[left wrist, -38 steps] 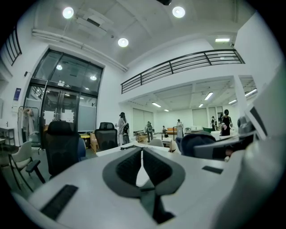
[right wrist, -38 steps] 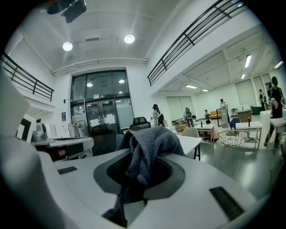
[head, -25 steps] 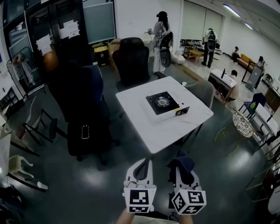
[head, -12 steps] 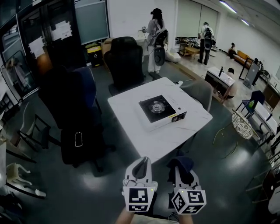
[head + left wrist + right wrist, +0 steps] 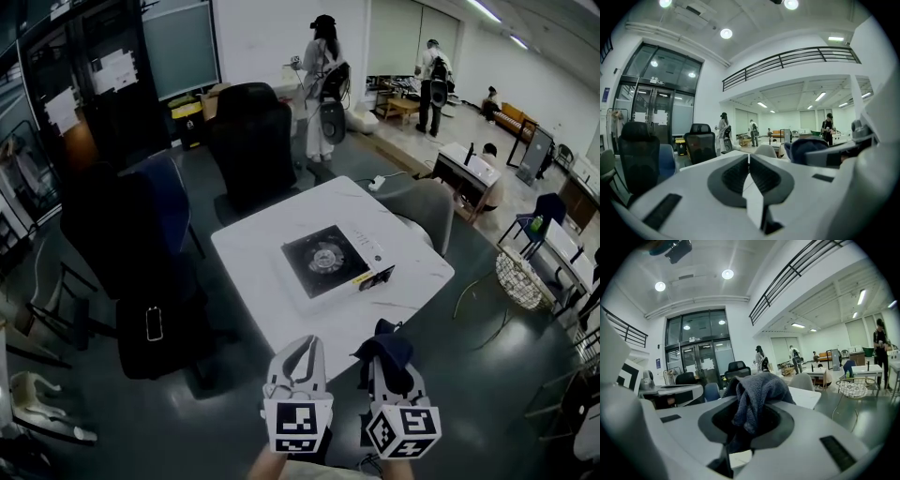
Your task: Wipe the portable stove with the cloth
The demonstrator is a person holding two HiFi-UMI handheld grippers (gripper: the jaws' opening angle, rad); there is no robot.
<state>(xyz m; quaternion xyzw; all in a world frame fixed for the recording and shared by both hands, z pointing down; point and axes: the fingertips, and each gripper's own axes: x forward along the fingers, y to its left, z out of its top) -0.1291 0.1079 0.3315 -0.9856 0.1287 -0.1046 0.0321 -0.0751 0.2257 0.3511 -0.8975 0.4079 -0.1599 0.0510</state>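
Note:
The portable stove (image 5: 330, 260), white-framed with a black top and round burner, rests on the white table (image 5: 258, 281) in the middle of the head view. Both grippers hover low in that view, short of the table's near edge. My left gripper (image 5: 302, 358) is shut with nothing between its jaws, seen also in the left gripper view (image 5: 749, 161). My right gripper (image 5: 387, 354) is shut on a dark blue cloth (image 5: 388, 352). In the right gripper view the cloth (image 5: 754, 397) bunches up between the jaws and hangs over them.
Black office chairs (image 5: 247, 141) stand behind and left of the table, one with a phone (image 5: 154, 322) on its seat. A grey chair (image 5: 420, 208) sits at the table's right. People stand far back (image 5: 320, 66). A wire basket (image 5: 519, 277) is at the right.
The table and stove have come nearer and shifted left and down in the head view. Both grippers keep their place at the bottom, the right still holding the cloth.

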